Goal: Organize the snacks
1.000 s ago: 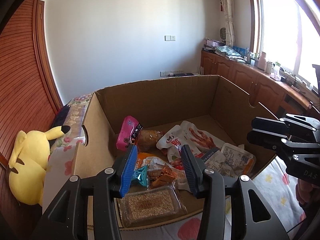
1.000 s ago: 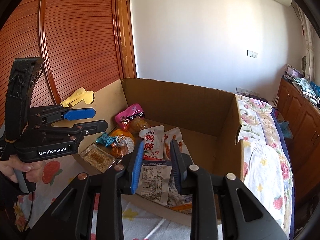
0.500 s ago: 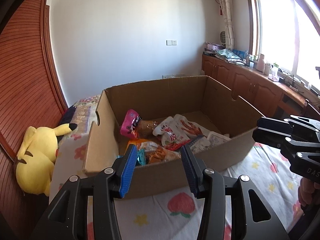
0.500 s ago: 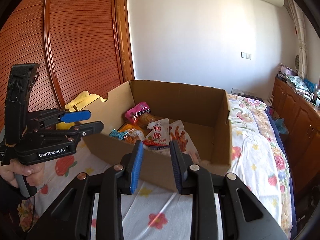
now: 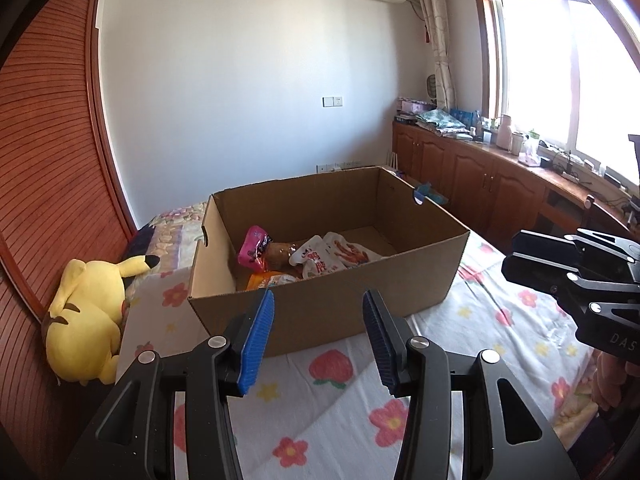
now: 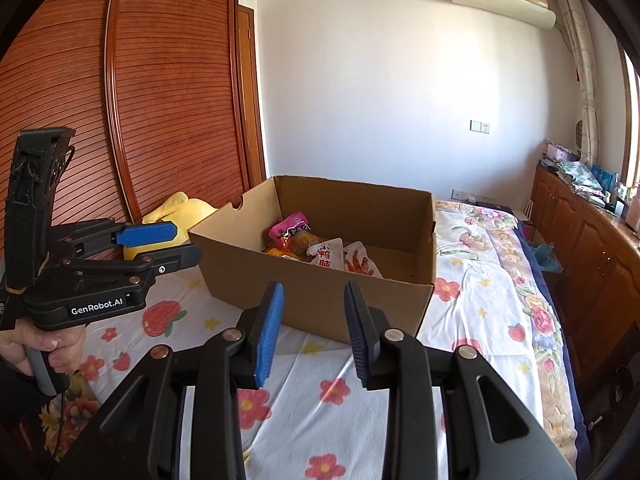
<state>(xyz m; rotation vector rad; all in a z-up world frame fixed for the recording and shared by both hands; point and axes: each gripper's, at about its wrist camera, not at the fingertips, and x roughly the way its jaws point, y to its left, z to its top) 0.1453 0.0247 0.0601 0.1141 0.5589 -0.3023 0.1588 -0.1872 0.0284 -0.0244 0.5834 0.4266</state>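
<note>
Both jaws empty, short of the box.

Left gripper [image 5: 318,338] stands partly open; right gripper [image 6: 314,330] is opening, nothing between. Ahead of both sits the box [image 5: 320,312], long axis running left-right, mouth up, probably to collect snacks [image 5: 316,256], which lie piled toward its left end beyond the jaws.

Light: bright daylight from the window [image 5: 568,76], blown out white.
Edges: fisheye curving, dark corners.
Focus: mostly sharp.
</note>
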